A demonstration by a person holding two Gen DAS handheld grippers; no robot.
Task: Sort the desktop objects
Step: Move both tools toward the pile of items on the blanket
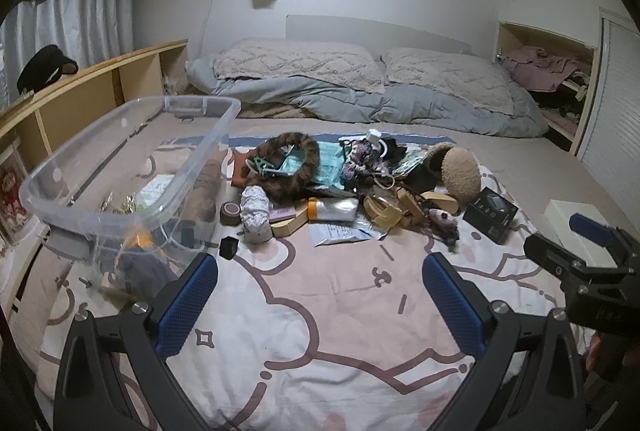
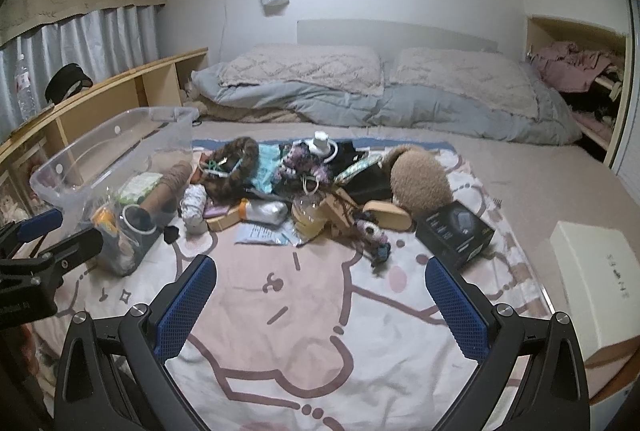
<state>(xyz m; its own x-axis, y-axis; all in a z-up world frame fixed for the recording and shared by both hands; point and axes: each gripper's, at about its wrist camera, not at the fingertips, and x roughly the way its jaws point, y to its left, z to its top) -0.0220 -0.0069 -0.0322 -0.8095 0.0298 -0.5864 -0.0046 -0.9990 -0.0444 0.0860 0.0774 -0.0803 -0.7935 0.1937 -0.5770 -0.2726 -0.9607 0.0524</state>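
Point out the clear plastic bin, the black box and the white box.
clear plastic bin (image 1: 132, 187): left wrist view, near side wall.
black box (image 2: 454, 231): right wrist view, top face.
white box (image 2: 592, 271): right wrist view, lid.

Bedroom: pillows (image 1: 296, 61), curtains (image 1: 72, 23).

**Black tongs with blue pads**

The left tongs (image 1: 320, 311) and right tongs (image 2: 322, 311) look alike: matte black angular arms, each finger faced with a blue pad of fine dimpled texture. Round silver screws sit at the pivots. Small white lettering marks the black body at the lower right of the left view
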